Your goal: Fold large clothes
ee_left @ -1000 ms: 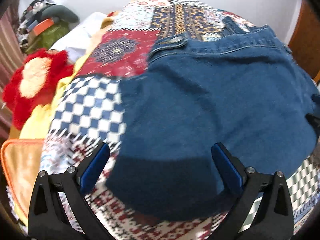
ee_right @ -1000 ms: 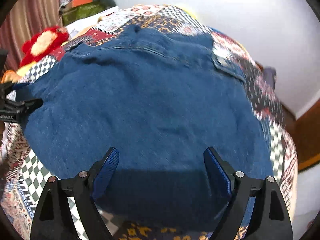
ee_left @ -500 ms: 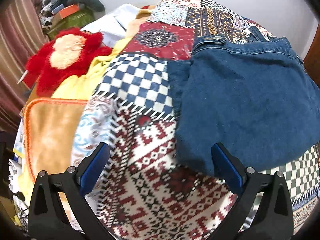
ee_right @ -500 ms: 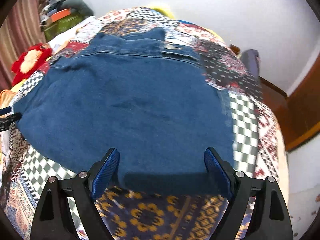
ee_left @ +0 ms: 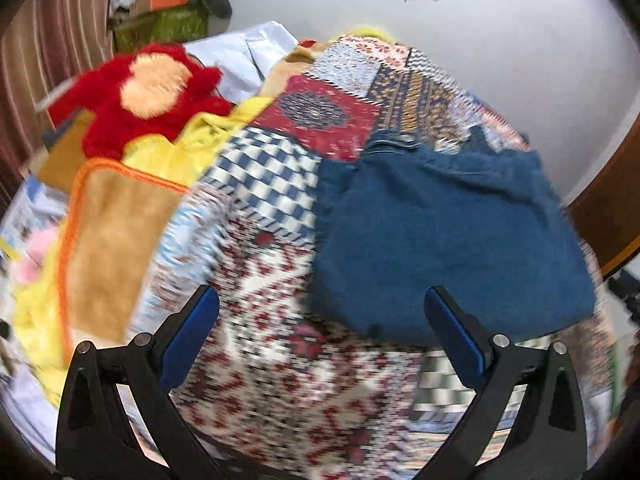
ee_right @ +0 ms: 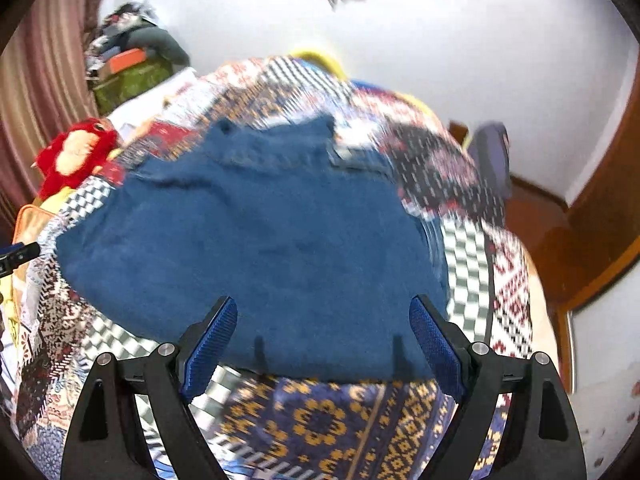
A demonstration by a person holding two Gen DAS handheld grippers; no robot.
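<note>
Currently the folded blue denim garment (ee_right: 256, 248) lies flat on the patchwork bedspread (ee_left: 280, 360), toward the bed's right side. The right gripper (ee_right: 324, 344) hovers over the garment's near edge, jaws wide apart, empty. The left gripper (ee_left: 320, 332) is likewise fully spread, holding nothing. A red plush toy (ee_left: 152, 92) sits at the bed's far left corner.

Bare patchwork quilt (ee_left: 280, 360) fills the lower centre of the left view, open to approach. The folded denim (ee_left: 444, 240) occupies centre right; a red plush toy (ee_left: 148, 96) crowds upper left.
</note>
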